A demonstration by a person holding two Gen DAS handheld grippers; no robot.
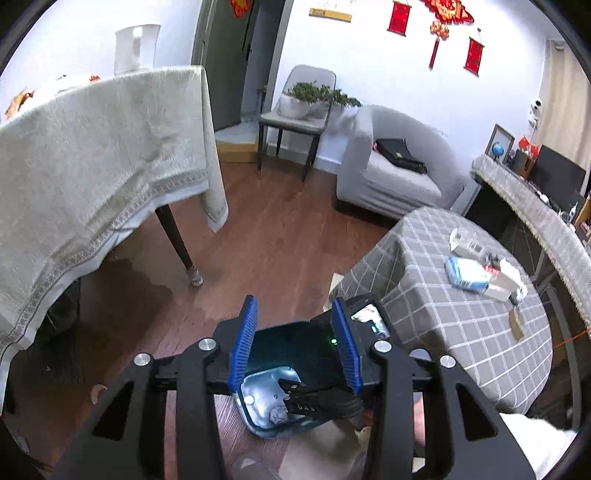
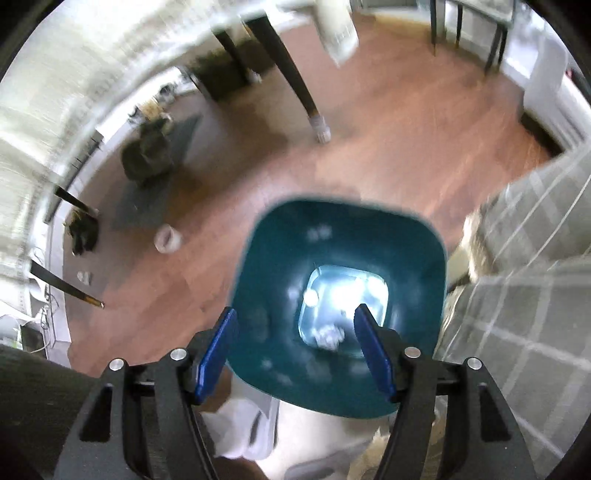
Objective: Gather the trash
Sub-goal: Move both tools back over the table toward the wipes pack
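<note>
Trash wad (image 2: 328,336) lay on bin (image 2: 273,266) floor, directly under right gripper (image 2: 295,347): jaws spread, empty, aimed down for drop. Left gripper (image 1: 295,347) spread, empty, hovering above bin; more litter (image 1: 476,273) waited on checked table (image 1: 461,343).

teal bin (image 2: 332,258), grey checked cloth (image 1: 461,325), reddish-brown floor (image 1: 280,240), blue gripper pads (image 1: 243,339), red hangings (image 1: 399,16).

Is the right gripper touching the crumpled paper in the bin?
Apart. The right wrist view shows the right gripper open above the teal bin, with the crumpled paper lying on its bottom.
</note>
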